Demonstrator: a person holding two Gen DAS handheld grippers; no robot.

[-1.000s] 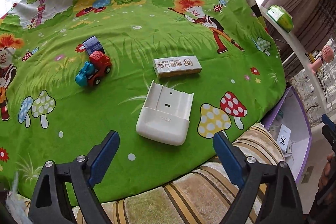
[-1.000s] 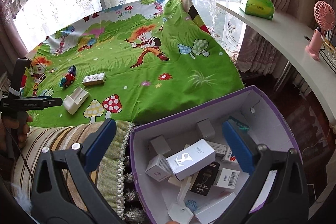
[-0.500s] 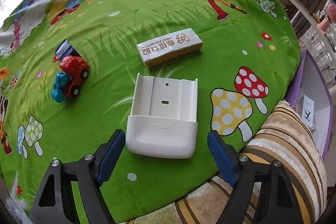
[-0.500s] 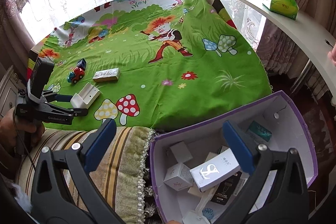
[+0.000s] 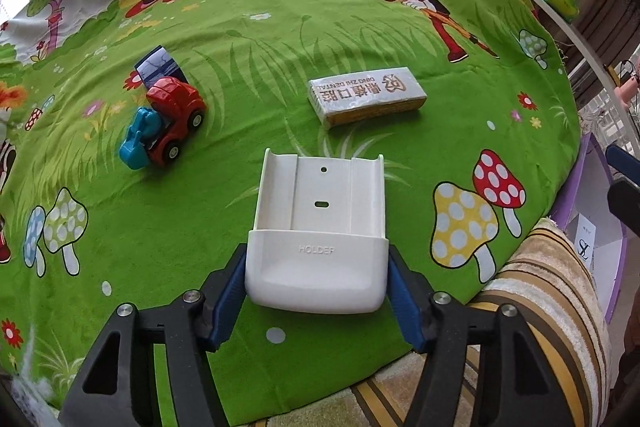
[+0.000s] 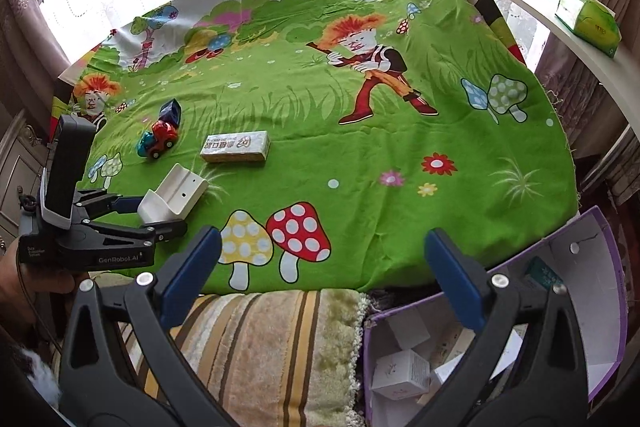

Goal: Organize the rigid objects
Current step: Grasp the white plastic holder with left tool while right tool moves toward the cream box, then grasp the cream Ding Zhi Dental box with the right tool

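Observation:
A white plastic holder (image 5: pixel 320 219) lies on the green cartoon cloth (image 5: pixel 280 39) near its front edge. My left gripper (image 5: pixel 316 279) straddles the holder's closed end, jaws closing, blue pads (image 5: pixel 230 291) against its two sides. The right wrist view shows the same grip, with the holder (image 6: pixel 176 197) between the left gripper's (image 6: pixel 160 211) fingers. My right gripper (image 6: pixel 320 279) hangs open and empty over the cloth's front edge. A red and blue toy car (image 5: pixel 164 123), a small dark blue box (image 5: pixel 157 69) and a long dental box (image 5: pixel 366 101) lie farther back.
A purple-walled carton (image 6: pixel 580 267) with several small white boxes stands on the floor at the right. A striped plush blanket (image 6: pixel 260 347) covers the near edge. A curved white shelf (image 6: pixel 580 67) with a green tissue pack (image 6: pixel 588 23) runs along the right.
My left gripper came down and forward over the white holder and narrowed its jaws onto its sides. My right gripper swung left, from above the purple carton toward the cloth's edge.

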